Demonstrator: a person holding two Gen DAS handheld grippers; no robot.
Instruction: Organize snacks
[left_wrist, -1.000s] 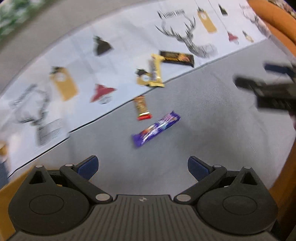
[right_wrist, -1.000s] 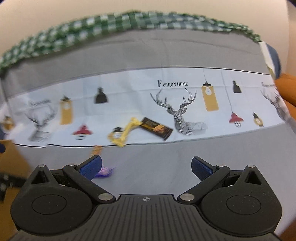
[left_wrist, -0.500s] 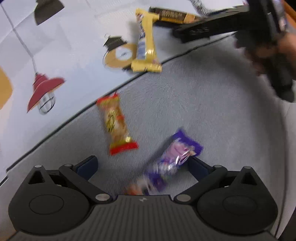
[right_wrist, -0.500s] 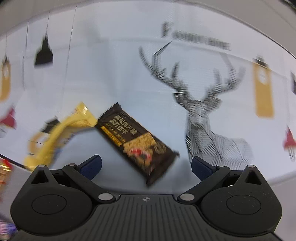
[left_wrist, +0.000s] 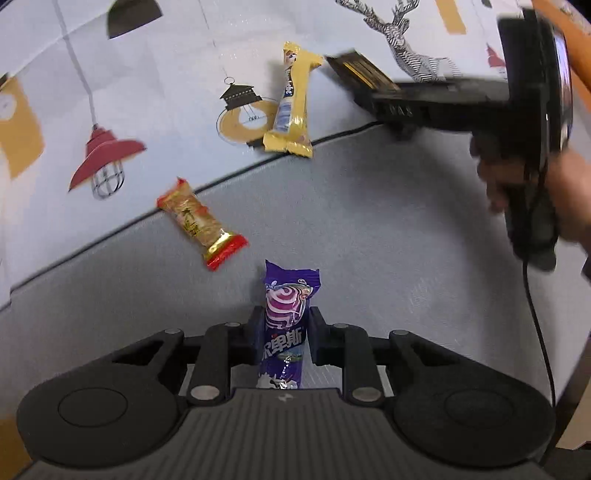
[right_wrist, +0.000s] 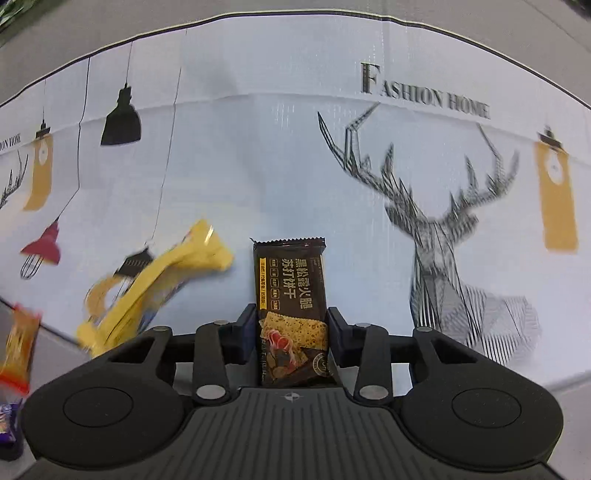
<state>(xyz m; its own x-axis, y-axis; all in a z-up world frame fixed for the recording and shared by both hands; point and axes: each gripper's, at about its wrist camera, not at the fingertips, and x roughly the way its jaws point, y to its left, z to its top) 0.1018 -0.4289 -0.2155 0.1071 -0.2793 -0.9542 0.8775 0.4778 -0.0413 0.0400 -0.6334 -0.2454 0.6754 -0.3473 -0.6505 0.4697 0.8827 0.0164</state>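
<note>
My left gripper (left_wrist: 283, 334) is shut on a purple snack bar (left_wrist: 286, 317), which points forward over the grey cloth. My right gripper (right_wrist: 291, 334) is shut on a dark brown cracker packet (right_wrist: 290, 291) over the white printed cloth. In the left wrist view the right gripper (left_wrist: 436, 98) and the hand holding it show at the upper right, with the brown packet (left_wrist: 360, 70) at its tip. A yellow snack bar (left_wrist: 293, 101) lies on the printed cloth; it also shows blurred in the right wrist view (right_wrist: 155, 284). A gold and red snack (left_wrist: 199, 221) lies on the grey cloth.
The surface is a grey cloth (left_wrist: 369, 229) with a white strip printed with deer (right_wrist: 443, 240) and lamps. An orange cushion edge (left_wrist: 576, 33) shows at the far right. The right gripper's cable (left_wrist: 535, 314) hangs at the right.
Both grippers moved down to the snacks and closed. The left one shut on the purple bar, the right one on the brown packet, each now lying straight between the fingers.
</note>
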